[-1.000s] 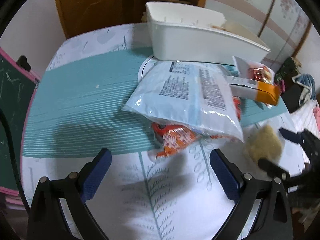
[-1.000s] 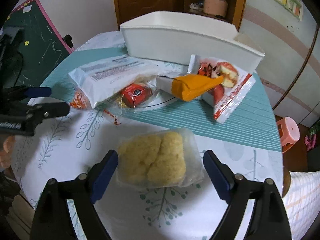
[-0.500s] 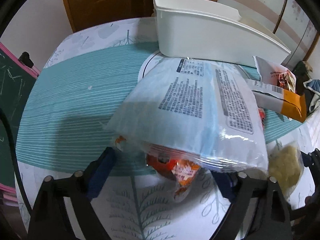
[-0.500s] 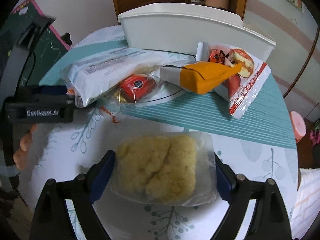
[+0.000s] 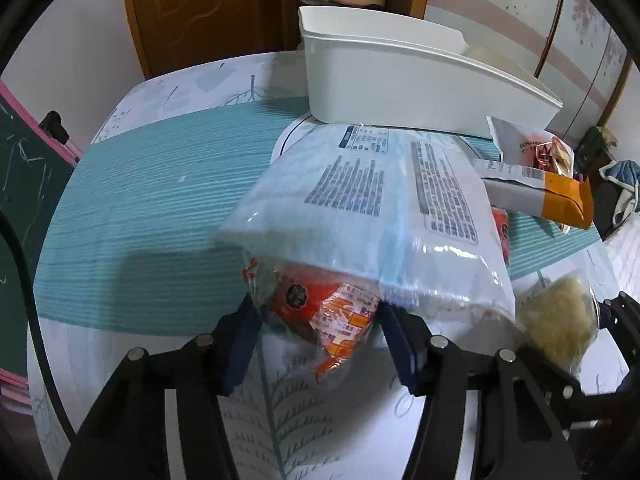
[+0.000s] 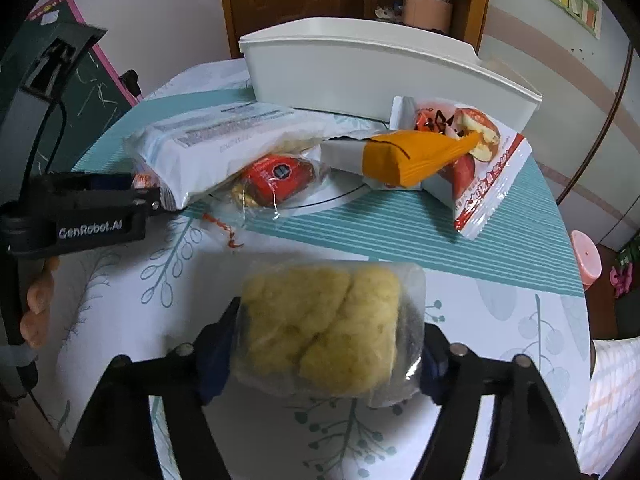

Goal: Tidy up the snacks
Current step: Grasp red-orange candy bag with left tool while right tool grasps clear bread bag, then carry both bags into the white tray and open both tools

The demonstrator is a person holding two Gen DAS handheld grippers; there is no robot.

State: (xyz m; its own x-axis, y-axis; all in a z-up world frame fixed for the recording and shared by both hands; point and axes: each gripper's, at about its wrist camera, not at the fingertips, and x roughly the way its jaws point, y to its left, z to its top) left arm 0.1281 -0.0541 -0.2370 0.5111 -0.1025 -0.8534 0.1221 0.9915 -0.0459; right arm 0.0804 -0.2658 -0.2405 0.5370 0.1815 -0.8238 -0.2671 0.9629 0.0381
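While the left gripper [image 5: 316,328] squeezes the red snack packet [image 5: 320,308] under the big white bag [image 5: 372,208], the right gripper [image 6: 324,344] clamps the yellow cake pack [image 6: 320,328] before the white bin [image 6: 360,76].

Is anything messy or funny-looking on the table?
Yes. The snacks lie in a jumble in front of the white bin, none visibly inside it. The big pale blue packet sits tilted on top of a red-orange snack, and the orange packet leans across the apple-picture bag. Nothing looks spilled or torn.
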